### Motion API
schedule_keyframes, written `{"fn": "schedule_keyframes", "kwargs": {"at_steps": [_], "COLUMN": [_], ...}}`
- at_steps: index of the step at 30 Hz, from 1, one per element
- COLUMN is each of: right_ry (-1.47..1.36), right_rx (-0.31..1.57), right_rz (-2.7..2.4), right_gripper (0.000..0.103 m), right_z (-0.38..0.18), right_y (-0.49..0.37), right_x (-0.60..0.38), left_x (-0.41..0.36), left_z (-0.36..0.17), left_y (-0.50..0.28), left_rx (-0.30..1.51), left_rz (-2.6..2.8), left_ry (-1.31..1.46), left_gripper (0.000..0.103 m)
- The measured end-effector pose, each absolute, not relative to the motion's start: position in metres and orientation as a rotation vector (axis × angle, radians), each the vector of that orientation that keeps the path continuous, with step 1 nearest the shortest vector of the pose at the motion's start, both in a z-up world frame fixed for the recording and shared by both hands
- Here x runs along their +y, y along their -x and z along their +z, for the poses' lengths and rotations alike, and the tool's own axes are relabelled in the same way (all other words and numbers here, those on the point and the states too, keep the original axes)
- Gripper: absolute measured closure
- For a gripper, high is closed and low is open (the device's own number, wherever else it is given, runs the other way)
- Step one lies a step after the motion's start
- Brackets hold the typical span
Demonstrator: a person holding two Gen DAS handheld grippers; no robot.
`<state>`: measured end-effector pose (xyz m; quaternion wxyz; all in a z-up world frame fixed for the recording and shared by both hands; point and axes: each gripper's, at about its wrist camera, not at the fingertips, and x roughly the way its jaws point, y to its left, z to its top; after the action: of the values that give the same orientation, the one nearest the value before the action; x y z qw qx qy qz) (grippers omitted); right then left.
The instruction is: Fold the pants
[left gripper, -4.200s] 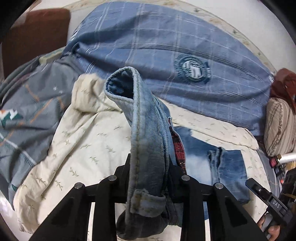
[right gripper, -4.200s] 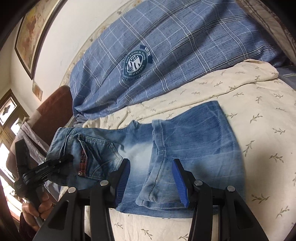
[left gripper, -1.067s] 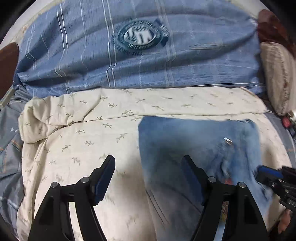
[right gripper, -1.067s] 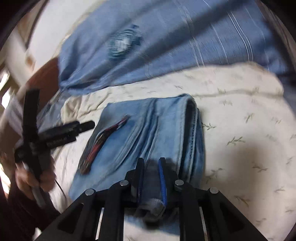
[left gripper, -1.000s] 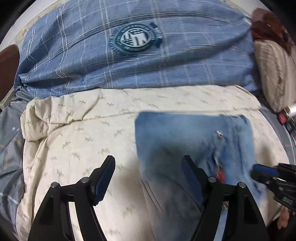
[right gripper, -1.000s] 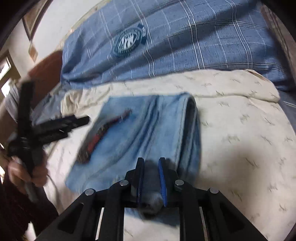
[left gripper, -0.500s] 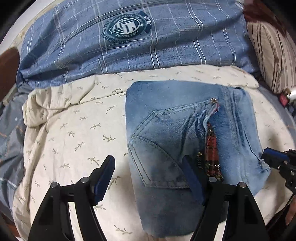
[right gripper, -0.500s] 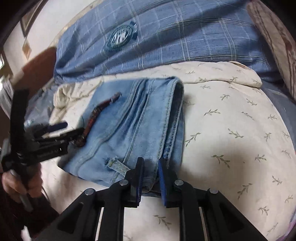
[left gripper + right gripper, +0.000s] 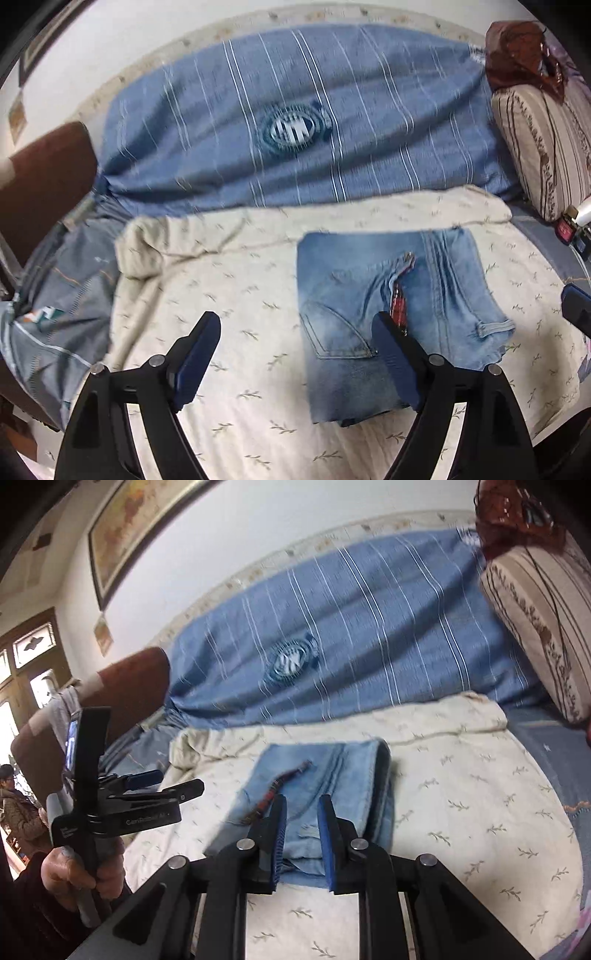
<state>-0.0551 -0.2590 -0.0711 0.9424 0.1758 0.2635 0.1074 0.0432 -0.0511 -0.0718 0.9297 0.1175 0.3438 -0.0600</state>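
The folded pants (image 9: pixel 391 314) are lying as a compact rectangle of faded blue denim on the cream leaf-print sheet (image 9: pixel 236 317), right of centre in the left wrist view and just below centre in the right wrist view, with a back pocket facing up and a strip of red plaid lining (image 9: pixel 398 306) showing along the seam. The left gripper (image 9: pixel 295 332) is hovering above the bed in the lower part of its frame, its blue-padded fingers (image 9: pixel 195 350) standing widely spread and having just been opening, with nothing clasped between them. The right gripper (image 9: pixel 302 830) is sitting at the bottom centre of its frame, its jaws parted by a narrow gap and having just been opening; denim is showing through that gap, but the pads are not pressing on it. A hand (image 9: pixel 79 871) is gripping the left tool's handle at the lower left of the right wrist view. A blue plaid quilt (image 9: pixel 295 122) is filling the upper centre, and a striped pillow (image 9: pixel 543 147) is resting at the upper right.
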Motion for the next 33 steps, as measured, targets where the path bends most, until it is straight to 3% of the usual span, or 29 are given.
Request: {"fn": "schedule_keyframes", "kwargs": {"at_steps": [1, 2, 4, 17, 28, 31, 32, 33], "right_ry": [-0.362, -0.365, -0.375, -0.359, -0.354, -0.343, -0.341, -0.334], "right_rx": [0.526, 0.52, 0.492, 0.528, 0.597, 0.657, 0.671, 0.699], "right_rz": [0.224, 0.223, 0.2, 0.184, 0.123, 0.084, 0.084, 0.084], "right_gripper": [0.068, 0.048, 0.032, 0.032, 0.033, 0.047, 0.062, 0.069], "right_z": [-0.07, -0.069, -0.068, -0.075, -0.088, -0.099, -0.102, -0.106], "right_y": [0.056, 0.057, 0.057, 0.04, 0.027, 0.018, 0.016, 0.012], "right_x": [-0.258, -0.257, -0.256, -0.241, -0.242, -0.244, -0.245, -0.244], "left_x": [-0.05, -0.047, -0.046, -0.038, -0.008, 0.005, 0.007, 0.01], "left_z": [-0.066, -0.062, -0.055, -0.056, -0.108, -0.132, -0.136, -0.14], "left_y": [-0.039, -0.037, -0.03, -0.02, -0.051, -0.061, -0.063, -0.064], "left_rx": [0.687, 0.675, 0.648, 0.614, 0.753, 0.829, 0.839, 0.848], "left_rz": [-0.117, -0.113, -0.102, -0.064, 0.0, 0.029, 0.032, 0.035], "left_ry": [-0.241, -0.242, -0.249, -0.258, -0.254, -0.248, -0.24, -0.232], "left_gripper": [0.018, 0.018, 0.018, 0.017, 0.017, 0.017, 0.017, 0.017]}}
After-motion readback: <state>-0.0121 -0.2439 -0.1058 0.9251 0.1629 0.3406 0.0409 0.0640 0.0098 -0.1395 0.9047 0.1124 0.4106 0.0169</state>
